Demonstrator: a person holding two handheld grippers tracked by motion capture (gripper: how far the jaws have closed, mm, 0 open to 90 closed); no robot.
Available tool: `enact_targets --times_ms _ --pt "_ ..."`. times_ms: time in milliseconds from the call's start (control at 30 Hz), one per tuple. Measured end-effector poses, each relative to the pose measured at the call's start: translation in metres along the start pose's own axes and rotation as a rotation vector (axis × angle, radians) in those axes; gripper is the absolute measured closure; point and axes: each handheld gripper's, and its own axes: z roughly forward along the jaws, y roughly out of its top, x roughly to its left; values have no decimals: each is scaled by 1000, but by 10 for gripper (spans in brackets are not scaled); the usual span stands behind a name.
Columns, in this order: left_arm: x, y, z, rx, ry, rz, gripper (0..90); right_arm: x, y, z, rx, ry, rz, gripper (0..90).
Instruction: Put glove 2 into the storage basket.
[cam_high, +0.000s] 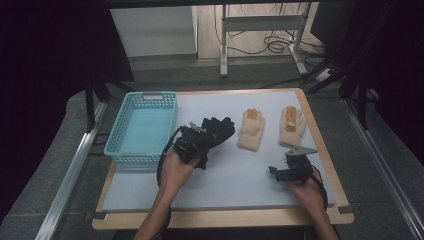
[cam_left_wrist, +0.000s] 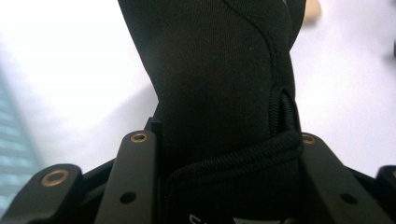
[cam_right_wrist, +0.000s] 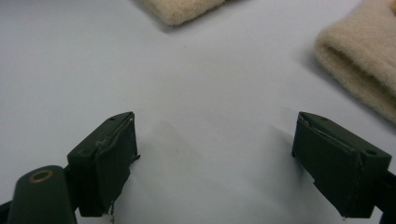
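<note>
The left gripper clamps a black glove just right of the blue basket. The right gripper hangs with jaws spread, near 2 cream gloves.

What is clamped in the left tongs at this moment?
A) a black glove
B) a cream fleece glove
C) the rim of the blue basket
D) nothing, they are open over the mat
A: in the left gripper view the jaws are closed on the cuff of the black glove, and the high view shows the left tongs gripping it beside the blue basket, while both cream gloves lie untouched.
</note>
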Motion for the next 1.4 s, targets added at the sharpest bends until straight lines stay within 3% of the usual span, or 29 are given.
enact_targets --times_ms 300,733,933,1200,1400 --pt "54 15 -26 -1 87 -89 602 0 0 0 0 -1 -2 136" --pt "157 -8 -41 46 214 -265 593 0 0 0 0 0 -2 136" --pt "196 -19 -32 102 256 -313 589 0 0 0 -1 0 0 136" --pt "226 -27 -9 201 296 -367 582 0 0 0 -1 0 -1 136" --pt "239 -36 9 291 311 -394 571 0 0 0 -1 0 -2 136"
